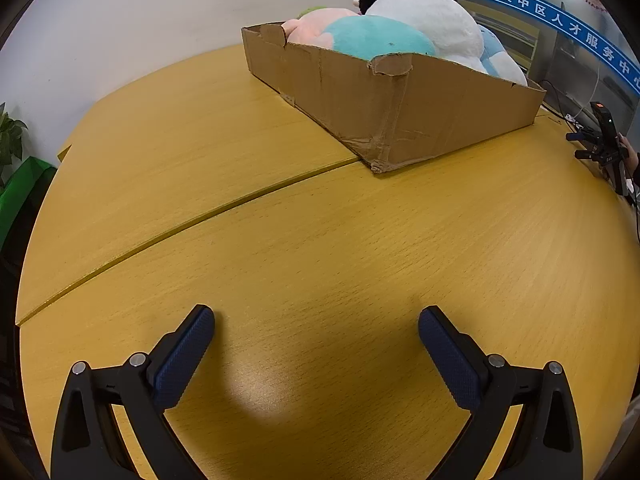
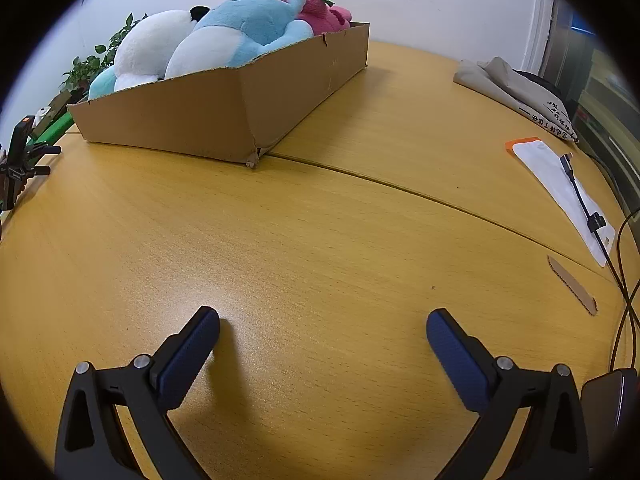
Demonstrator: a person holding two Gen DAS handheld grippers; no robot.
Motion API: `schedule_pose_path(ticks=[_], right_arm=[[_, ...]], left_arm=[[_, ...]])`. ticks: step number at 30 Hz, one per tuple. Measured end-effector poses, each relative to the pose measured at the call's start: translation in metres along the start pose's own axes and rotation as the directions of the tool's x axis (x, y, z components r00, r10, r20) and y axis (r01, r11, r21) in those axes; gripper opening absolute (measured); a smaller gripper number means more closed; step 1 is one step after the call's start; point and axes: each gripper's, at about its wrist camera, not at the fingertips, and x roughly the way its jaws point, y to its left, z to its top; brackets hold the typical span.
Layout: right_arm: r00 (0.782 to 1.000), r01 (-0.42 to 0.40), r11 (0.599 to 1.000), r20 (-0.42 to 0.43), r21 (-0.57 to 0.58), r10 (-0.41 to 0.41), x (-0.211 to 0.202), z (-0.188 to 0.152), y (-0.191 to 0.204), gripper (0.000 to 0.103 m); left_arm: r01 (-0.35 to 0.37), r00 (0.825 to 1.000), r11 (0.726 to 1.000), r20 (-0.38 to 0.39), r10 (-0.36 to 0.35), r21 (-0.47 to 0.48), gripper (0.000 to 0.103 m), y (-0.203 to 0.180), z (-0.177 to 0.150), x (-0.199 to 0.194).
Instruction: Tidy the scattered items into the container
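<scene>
My left gripper (image 1: 316, 322) is spread wide, nothing in it, low over bare wooden table (image 1: 320, 240). My right gripper (image 2: 323, 324) likewise: wide apart, nothing held. Further on, the cardboard box (image 1: 400, 108) sits across the table seam, well apart from both. Plush toys are piled in it: teal one (image 1: 372, 38), white one (image 1: 432, 16), pink one (image 1: 316, 22); the right wrist view shows a blue-and-white one (image 2: 244, 28) and a strawberry plush (image 2: 324, 14). On the table's right edge: white pouch (image 2: 560, 192), cable (image 2: 580, 200), folded cloth bag (image 2: 516, 84).
</scene>
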Motion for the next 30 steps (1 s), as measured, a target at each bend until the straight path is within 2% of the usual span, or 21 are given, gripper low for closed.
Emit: schedule_pose_path(ticks=[4, 30], right_arm=[[1.0, -0.001, 1.0, -0.004, 0.001, 0.001, -0.001, 0.002, -0.001, 0.103], [1.0, -0.001, 1.0, -0.002, 0.003, 0.001, -0.002, 0.001, -0.001, 0.103]], left_arm=[[-0.002, 1.0, 1.0, 0.0, 0.002, -0.001, 0.103, 0.008, 0.006, 0.014], [-0.004, 1.0, 1.0, -0.003, 0.004, -0.001, 0.103, 0.011, 0.001, 0.012]])
